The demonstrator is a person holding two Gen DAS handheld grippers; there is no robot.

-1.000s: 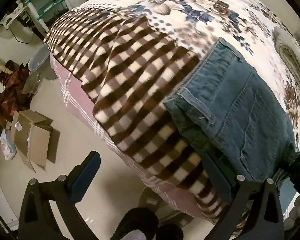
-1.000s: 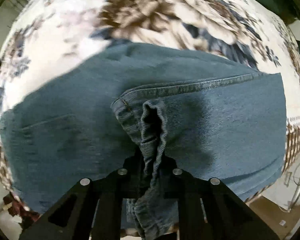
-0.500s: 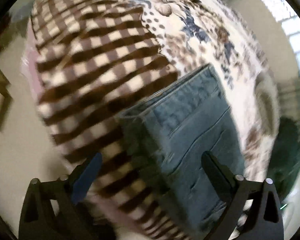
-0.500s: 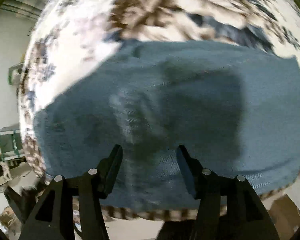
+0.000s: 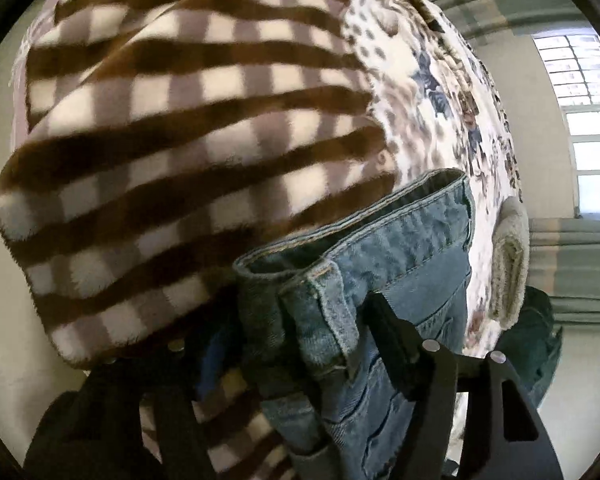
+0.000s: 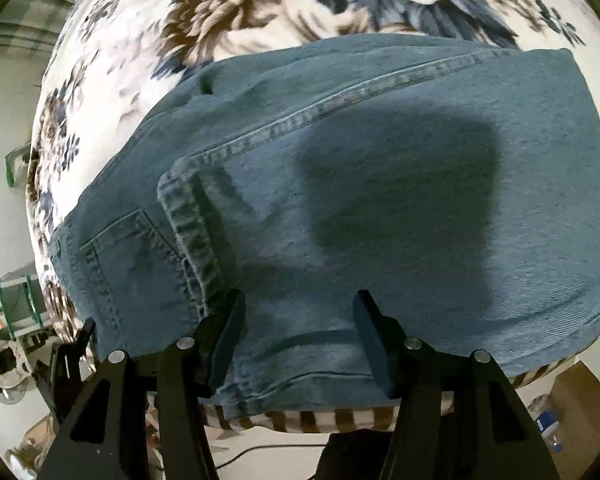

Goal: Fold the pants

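Note:
The blue denim pants point(image 6: 380, 200) lie folded on the flowered bed cover point(image 6: 260, 8), back pocket at the left, hem edge on top. My right gripper point(image 6: 300, 332) is open and empty, its fingers just above the near edge of the pants. In the left wrist view the waistband end of the pants point(image 5: 380, 248) bulges up between the fingers of my left gripper point(image 5: 300, 340). The left gripper's fingers sit on either side of the waistband with a gap; the left finger is dark and partly hidden under the cloth.
A brown and white checked blanket point(image 5: 180, 140) covers the near side of the bed. A grey rolled cloth point(image 5: 508, 264) lies at the far edge. A window point(image 5: 580, 120) and curtains stand behind. Cardboard boxes point(image 6: 580, 400) and a metal rack point(image 6: 16, 304) stand on the floor.
My right gripper has let go of the bunched denim and opened above the flat pants. My left gripper has moved in from the floor side and now straddles the waistband.

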